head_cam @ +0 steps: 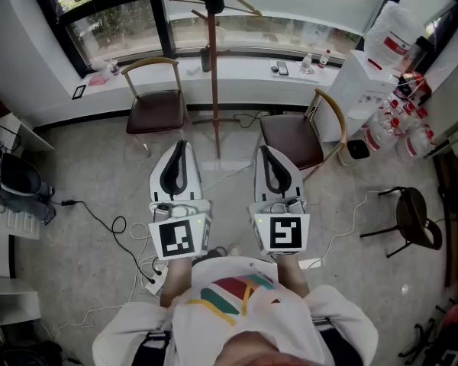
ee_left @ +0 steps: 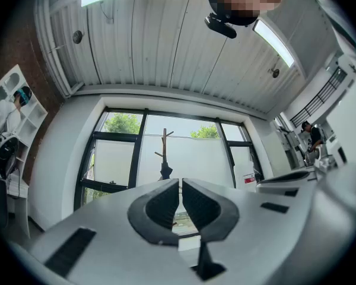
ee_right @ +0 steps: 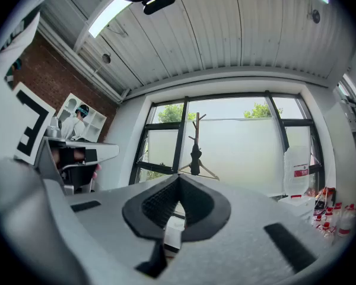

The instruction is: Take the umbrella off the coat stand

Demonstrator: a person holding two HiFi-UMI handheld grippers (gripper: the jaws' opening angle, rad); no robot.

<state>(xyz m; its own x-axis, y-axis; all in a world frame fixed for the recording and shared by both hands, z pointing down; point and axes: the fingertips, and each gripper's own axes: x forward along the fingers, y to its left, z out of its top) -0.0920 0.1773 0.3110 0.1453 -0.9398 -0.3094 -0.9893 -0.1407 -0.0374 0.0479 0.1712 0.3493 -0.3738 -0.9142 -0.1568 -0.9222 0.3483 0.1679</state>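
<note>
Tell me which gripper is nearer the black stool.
Right. The right gripper is left of the black stool in the head view, with a white cable lying between them. The left gripper is farther off, beyond the right one.

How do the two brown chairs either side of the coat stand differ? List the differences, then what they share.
Pose: the left chair has its backrest toward the window sill; the right chair is turned, with its backrest toward the picture's right.
Place: the left chair sits close under the sill; the right chair stands further out on the floor.
Shared: a dark brown seat, a curved light wooden backrest and thin legs.
</note>
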